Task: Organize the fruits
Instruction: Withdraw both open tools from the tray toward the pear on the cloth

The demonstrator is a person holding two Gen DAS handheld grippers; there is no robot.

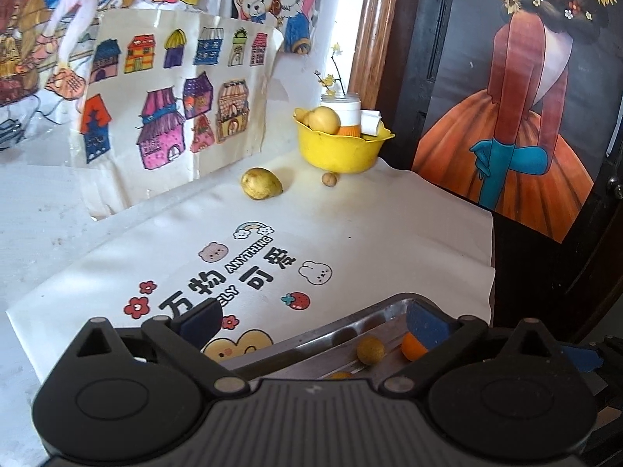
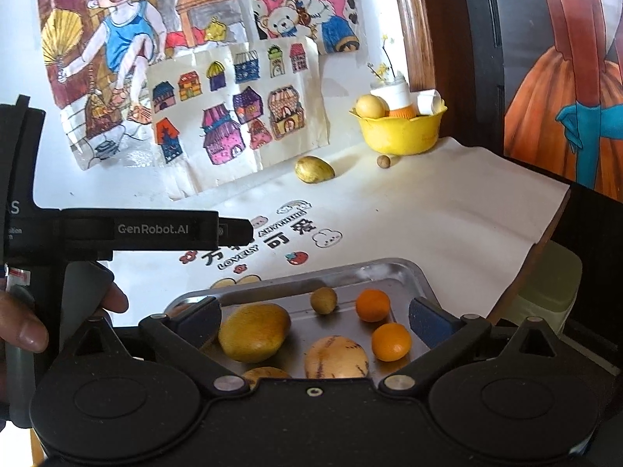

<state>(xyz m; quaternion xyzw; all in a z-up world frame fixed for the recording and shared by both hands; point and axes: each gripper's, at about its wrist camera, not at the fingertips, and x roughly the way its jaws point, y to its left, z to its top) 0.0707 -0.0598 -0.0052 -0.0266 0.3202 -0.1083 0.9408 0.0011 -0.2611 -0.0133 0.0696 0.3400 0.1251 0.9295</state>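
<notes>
A: Nearest first. Right tool point(image 2: 313, 321) has its jaws spread wide, nothing between them, hanging over the metal tray point(image 2: 405, 268). In the tray: a big yellow mango point(image 2: 253, 330), a striped pale melon point(image 2: 335, 357), two oranges point(image 2: 372, 304), and a small brown fruit point(image 2: 323, 300).

B: Left tool point(image 1: 311, 323)?

A: Also gaping and empty, over the tray's left rim (only its corner shows in that view).

B: Risks?

A: Round fruit on smooth steel. A bumped rim, I'd judge, sets the oranges rolling. The tray sits near the table point(image 2: 447, 179) edge, too.

B: Farther out?

A: A loose yellow-green fruit point(image 1: 261, 183) and a small brown ball point(image 1: 329, 179) lie on the cloth, just beside the yellow bowl point(image 1: 338, 151). The bowl is heaped, with a white jar point(image 1: 344, 111) of twigs just behind; a reach there could topple it.
</notes>
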